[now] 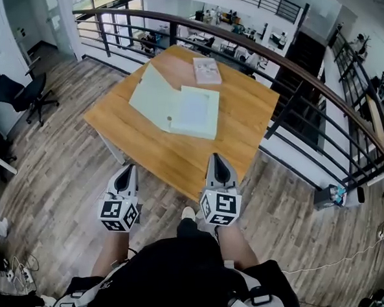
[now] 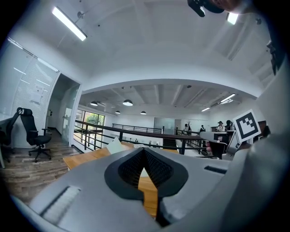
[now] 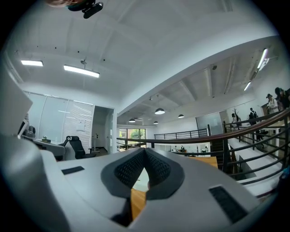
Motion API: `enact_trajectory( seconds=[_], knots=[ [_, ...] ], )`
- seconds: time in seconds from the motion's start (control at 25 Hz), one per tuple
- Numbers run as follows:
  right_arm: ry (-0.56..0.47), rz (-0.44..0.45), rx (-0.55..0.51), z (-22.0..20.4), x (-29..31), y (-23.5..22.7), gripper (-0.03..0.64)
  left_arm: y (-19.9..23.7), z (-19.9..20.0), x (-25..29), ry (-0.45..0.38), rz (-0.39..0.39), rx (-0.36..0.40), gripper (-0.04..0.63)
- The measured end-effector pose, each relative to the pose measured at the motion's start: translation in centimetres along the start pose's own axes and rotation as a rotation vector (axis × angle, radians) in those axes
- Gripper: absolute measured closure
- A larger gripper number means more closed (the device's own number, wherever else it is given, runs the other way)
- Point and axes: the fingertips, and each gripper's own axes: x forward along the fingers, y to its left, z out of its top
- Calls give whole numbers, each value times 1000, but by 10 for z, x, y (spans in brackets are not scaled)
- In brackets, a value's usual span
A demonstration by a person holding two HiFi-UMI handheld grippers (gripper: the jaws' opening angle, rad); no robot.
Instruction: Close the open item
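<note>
Pale-green folder (image 1: 176, 106) lies open near the middle of the wooden table (image 1: 146, 149). Its cover is spread to the left and its tray-like half lies to the right, the two joined along a fold. Just beyond it, toward the far corner of the table, lies a thin booklet (image 1: 206, 71), apart from the folder.

Both tongs hang on the near side of the table, well short of the folder and touching nothing. The left gripper (image 1: 125, 167) is over the plank floor (image 1: 57, 171), just off the table's near-left edge. Its jaws are pressed together with nothing between them (image 2: 144, 152). The right gripper (image 1: 218, 157) sits at the table's near edge, its tip just over the wood. Its jaws are likewise together and empty (image 3: 145, 152). The folder lies ahead of both, roughly midway between their lines.

A dark railing (image 1: 283, 59) curves behind the table, and an office chair (image 1: 26, 91) stands at far left.
</note>
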Motion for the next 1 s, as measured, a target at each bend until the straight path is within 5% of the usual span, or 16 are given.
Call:
enact_trajectory(
  seconds=[0.64, 1.0],
  knots=[
    [21, -29, 74, -21, 152, -108, 612, -9, 21, 200, 90, -62, 88, 594],
    [37, 11, 91, -34, 193, -147, 612, -31, 11, 293, 158, -121, 58, 594]
  ],
)
